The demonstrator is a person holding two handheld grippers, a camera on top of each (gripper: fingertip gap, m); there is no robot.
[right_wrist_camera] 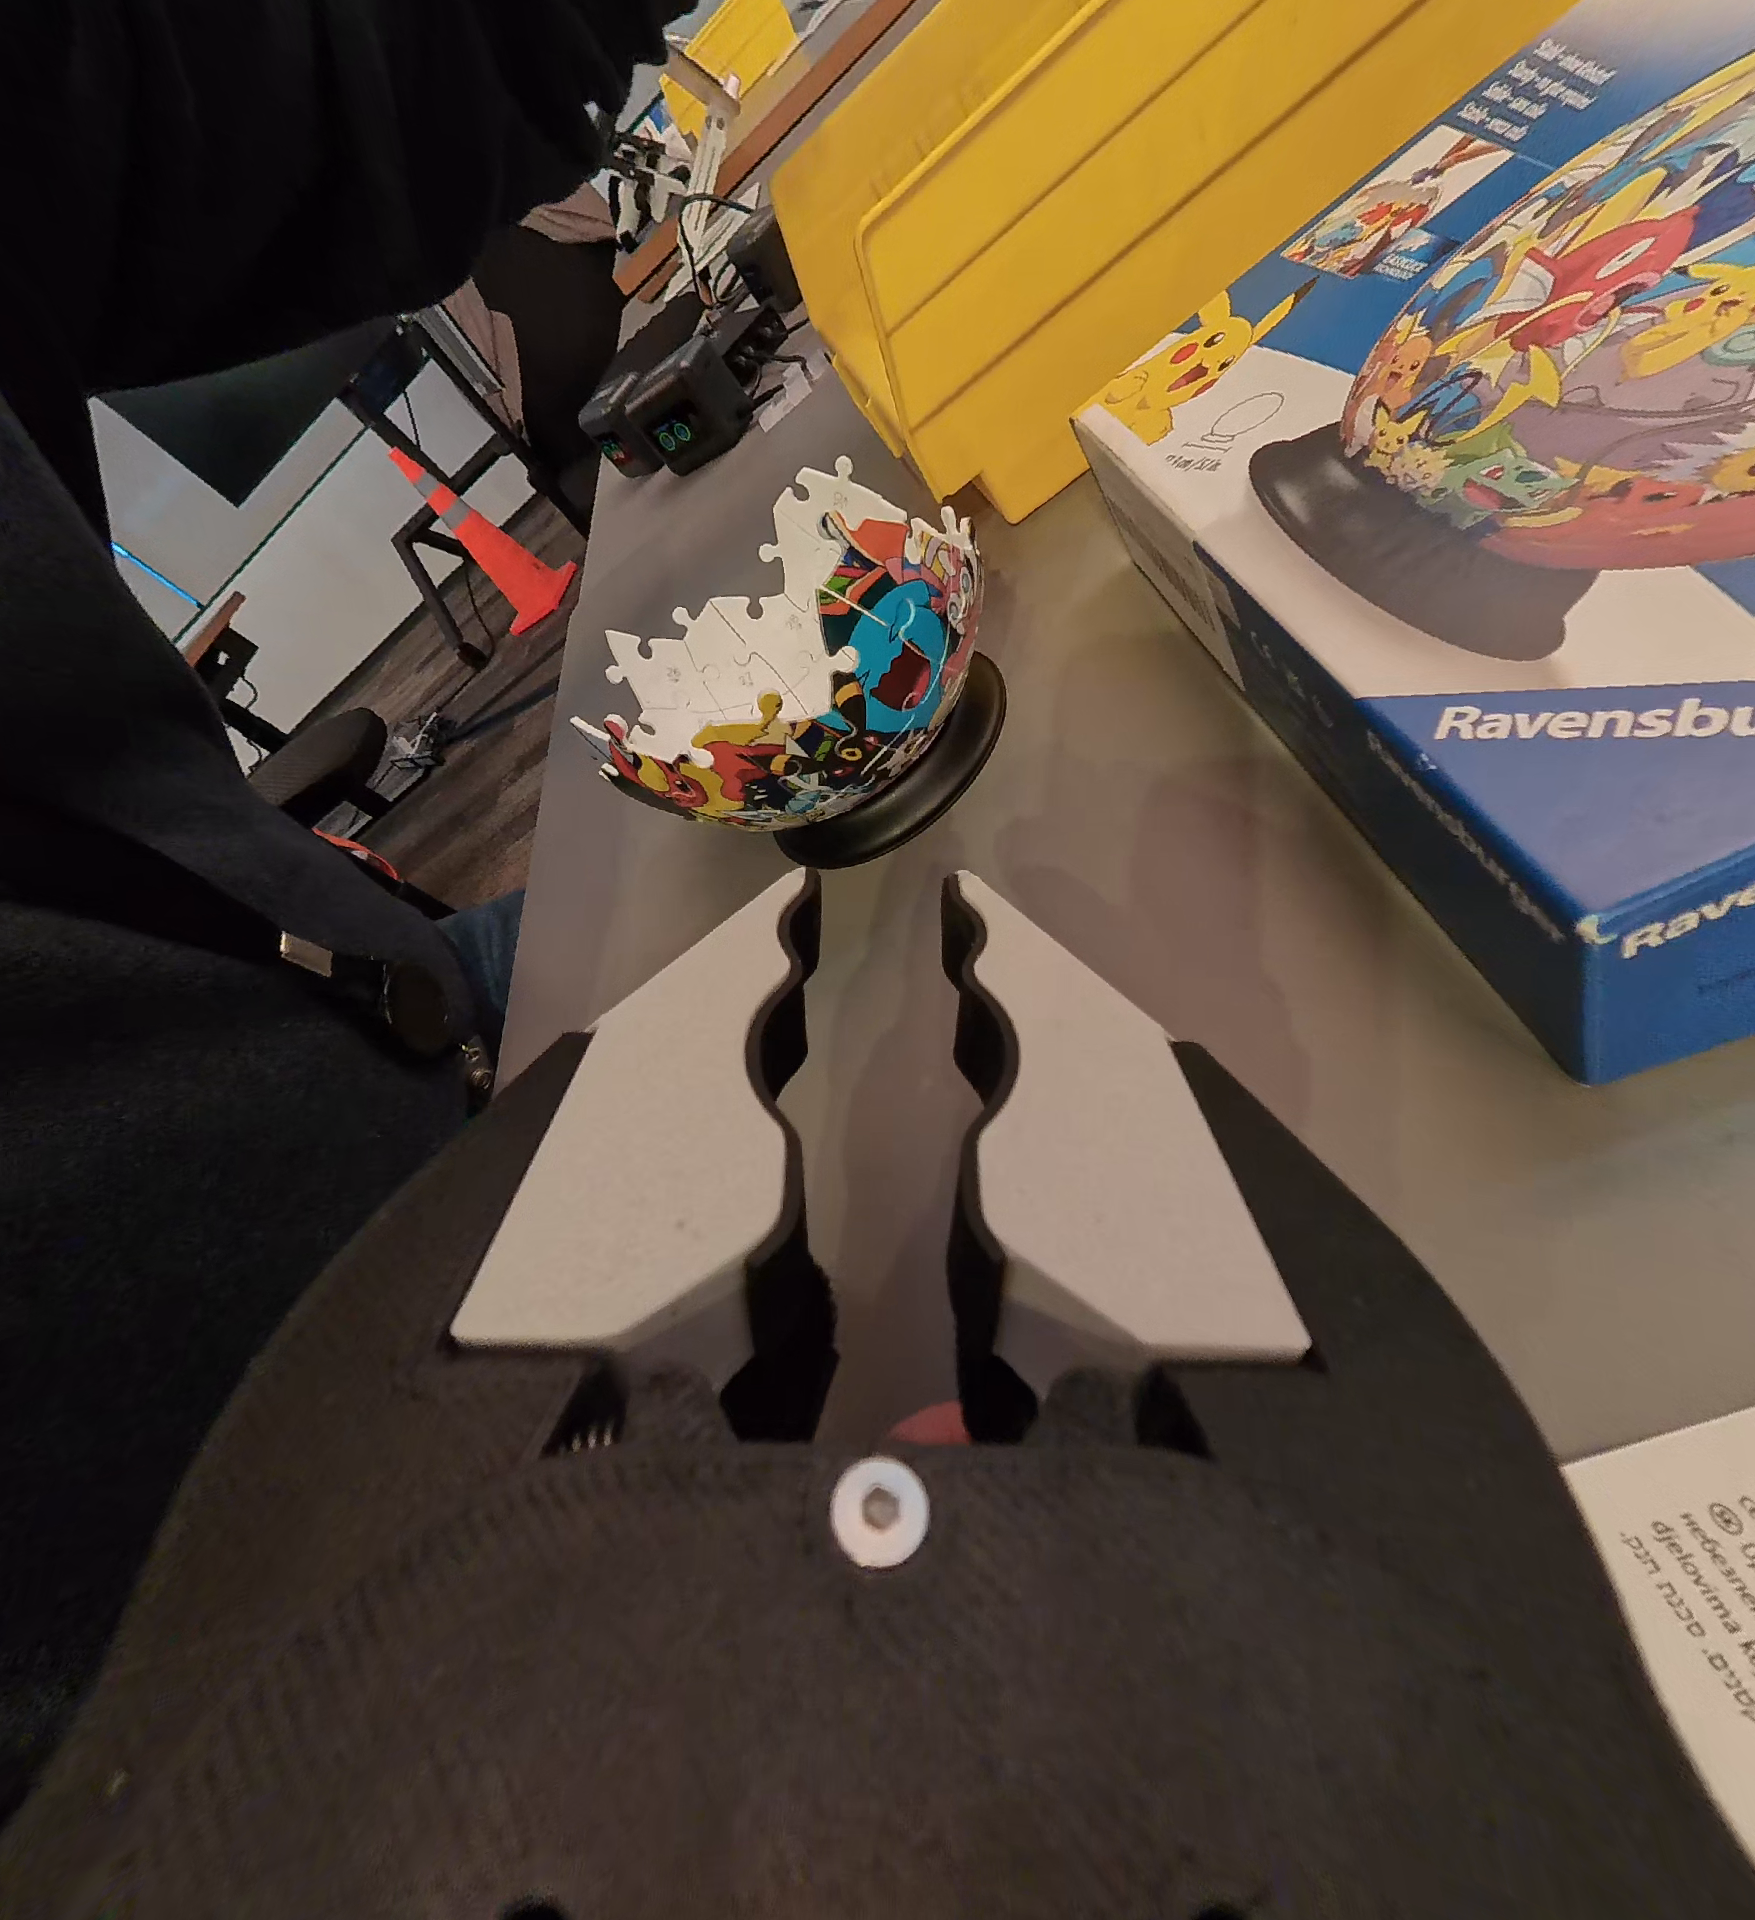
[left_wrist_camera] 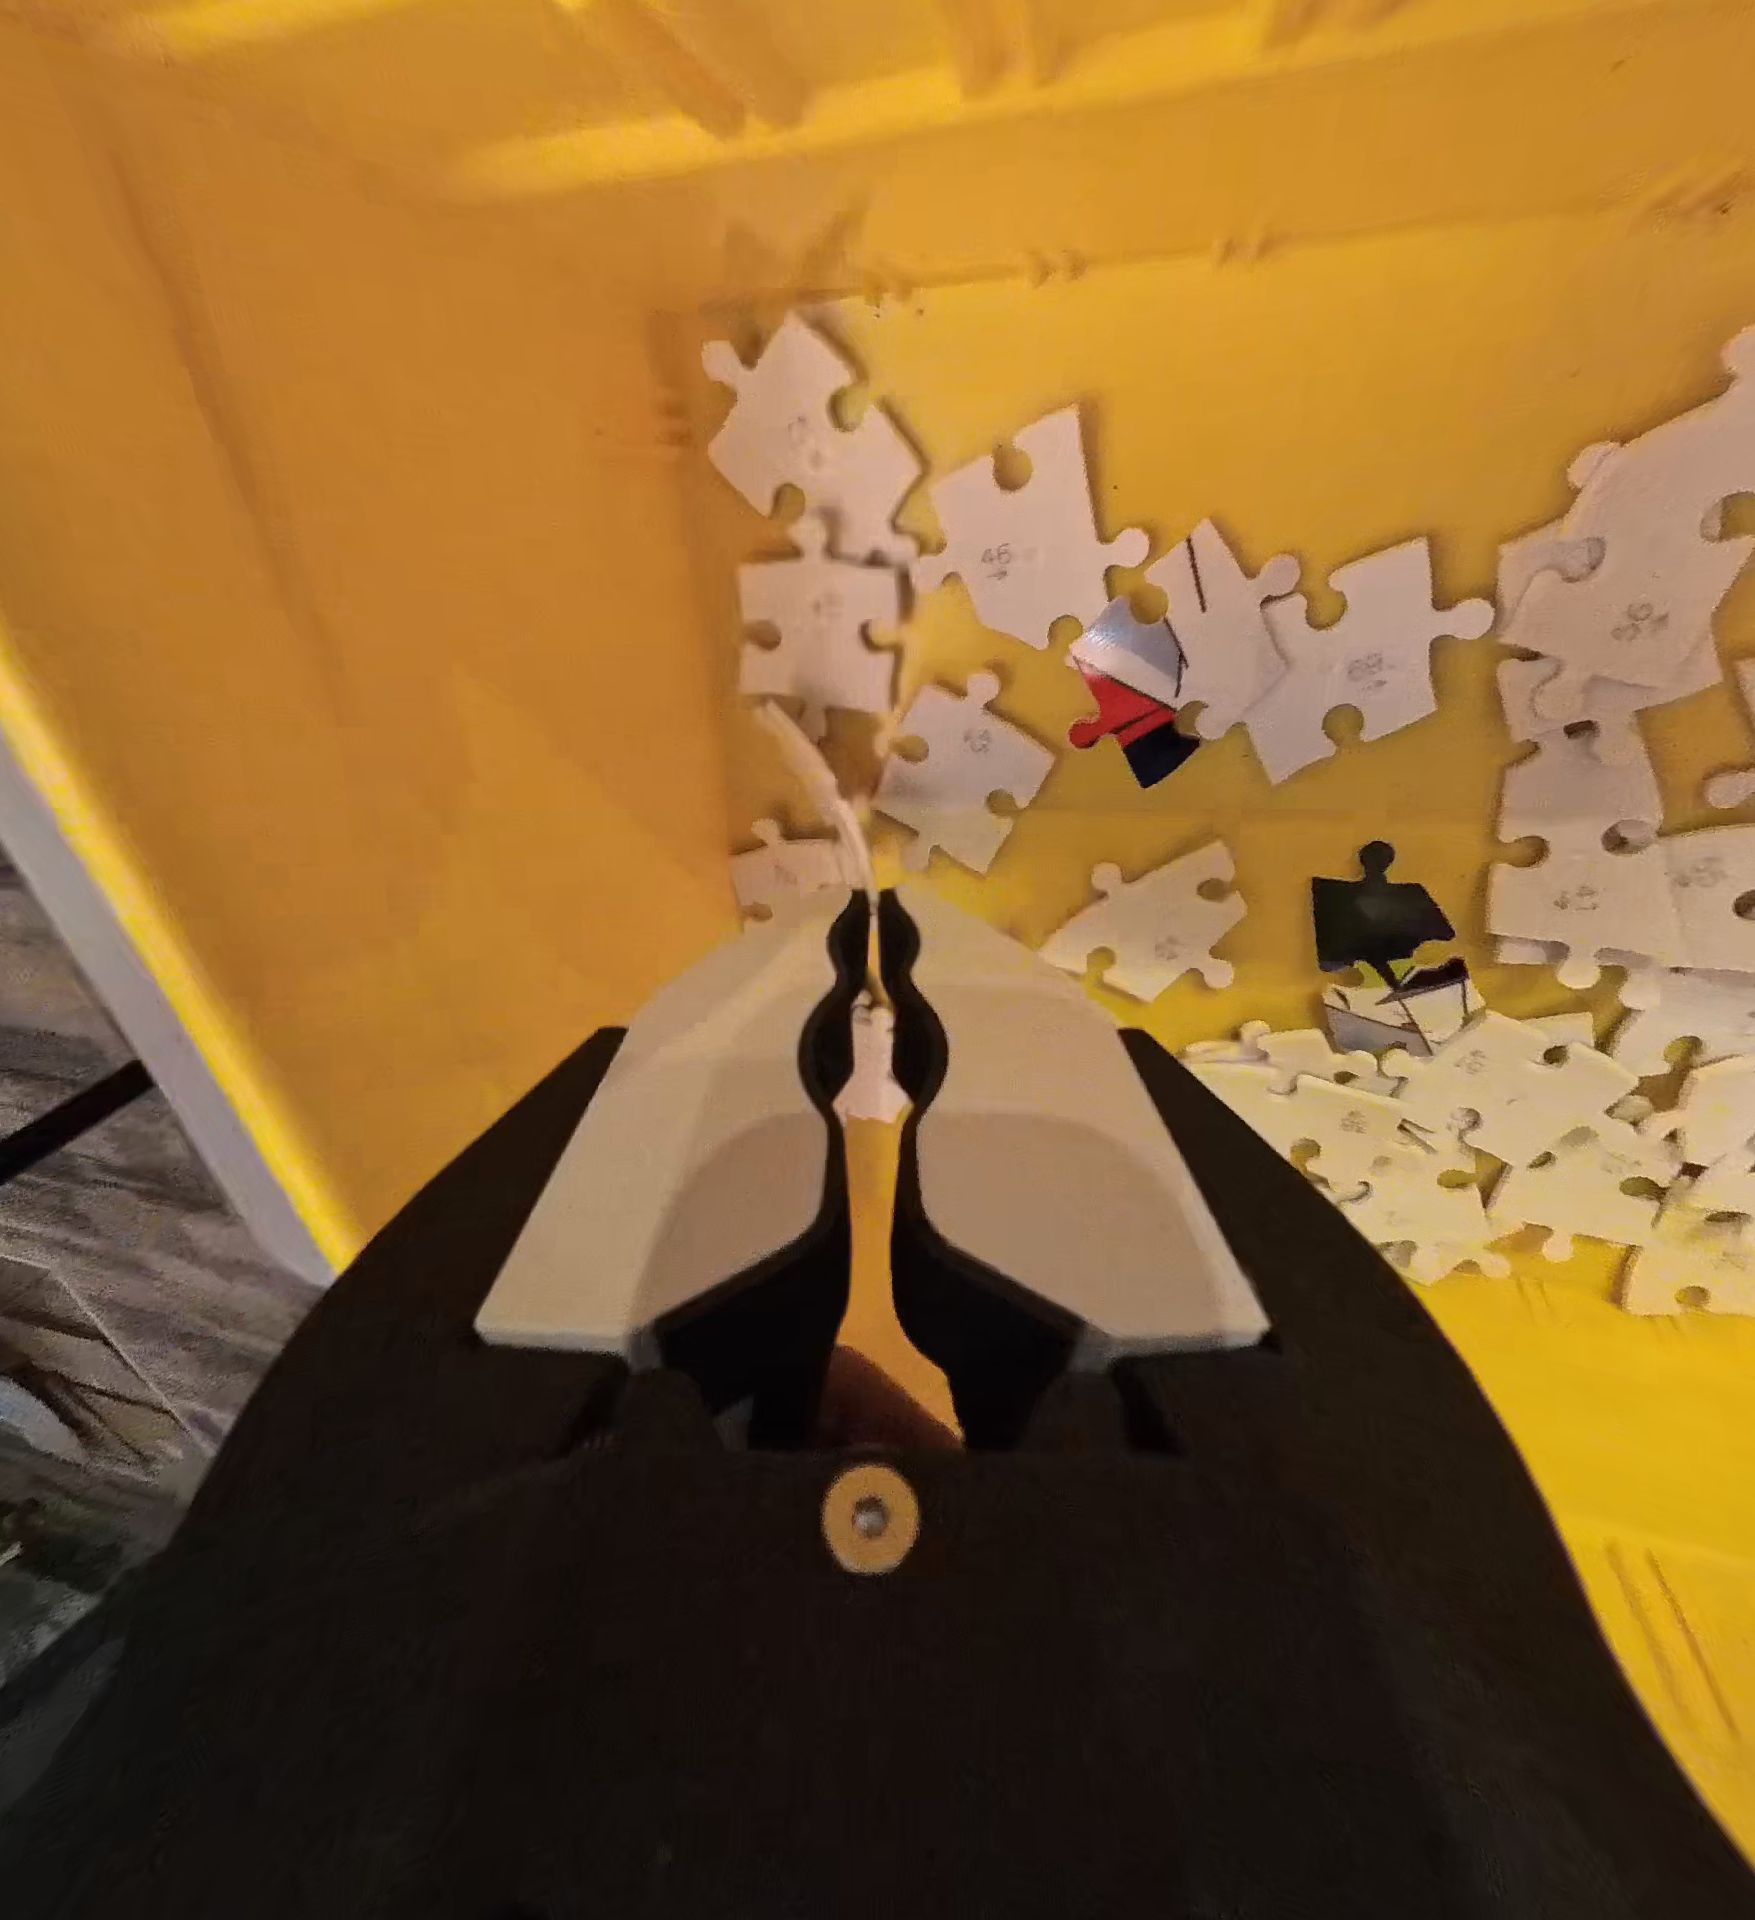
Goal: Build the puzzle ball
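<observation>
Pinching a thin white puzzle piece edge-on between its nearly closed tips, the left gripper reached inside a yellow bin. Beyond it, loose puzzle pieces lay scattered on the bin floor, mostly blank side up, with a red and blue one among them. The right gripper hung spread and empty above a grey table. Just past its tips sat the half-built puzzle ball on a black stand. Farther right lay the blue puzzle box, with more yellow bins behind.
</observation>
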